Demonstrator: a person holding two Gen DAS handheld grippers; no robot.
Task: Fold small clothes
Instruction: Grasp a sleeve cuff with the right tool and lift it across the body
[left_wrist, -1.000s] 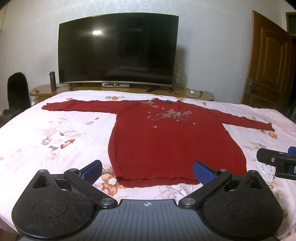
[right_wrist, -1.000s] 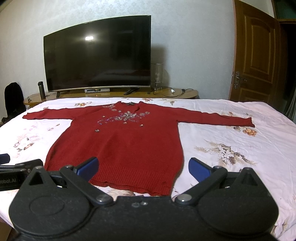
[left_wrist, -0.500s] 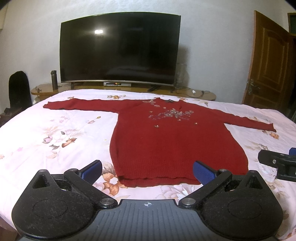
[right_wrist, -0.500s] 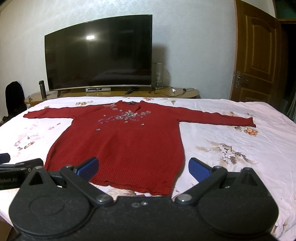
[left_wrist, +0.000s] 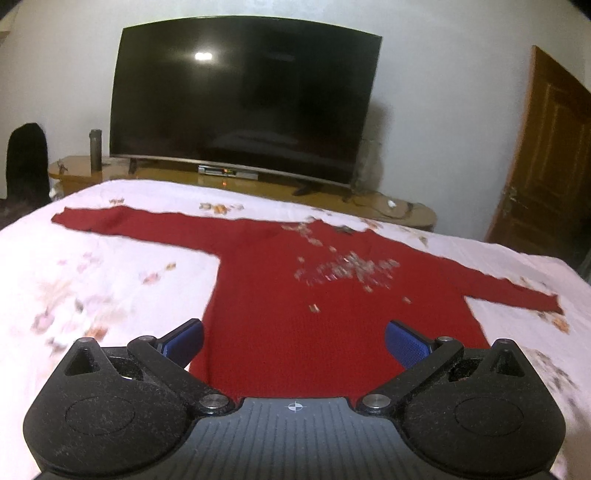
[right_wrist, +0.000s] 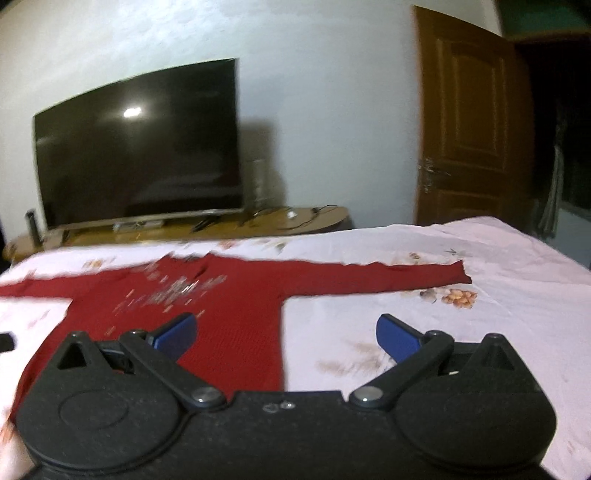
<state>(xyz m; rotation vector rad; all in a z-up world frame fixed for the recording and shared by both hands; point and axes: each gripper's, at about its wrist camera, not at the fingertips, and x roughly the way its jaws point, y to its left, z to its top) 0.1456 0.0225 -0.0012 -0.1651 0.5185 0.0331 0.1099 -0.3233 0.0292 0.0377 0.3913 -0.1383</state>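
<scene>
The jaws of the left gripper (left_wrist: 294, 341) are held wide apart with nothing between them, the blue pads (left_wrist: 184, 339) being poised above the lower body of the red knitted long-sleeved sweater (left_wrist: 314, 295), which is judged to leave room for a pinch of fabric to be taken. The jaws of the right gripper (right_wrist: 286, 334) are likewise spread and empty, and are set over the sweater's side seam, one pad above red knit and the other above the pale pink floral bedsheet (right_wrist: 480, 332). The sweater is laid flat and face up on the bed, with both sleeves stretched outward and its beaded decoration (left_wrist: 347, 267) near the neckline; such spreading is judged to make the fold lines easy to reach. No fold is yet seen, so the task is judged to be at its start

The sweater's hem is hidden behind both gripper bodies. In the right wrist view the far sleeve is cut off at the frame edge and the whole scene is smeared by motion, so fine detail of the beading cannot be made out. Whether either gripper touches the cloth cannot be told. Beyond the bed a large curved black television (left_wrist: 243, 103) and a brown wooden door (right_wrist: 476, 122) are seen
</scene>
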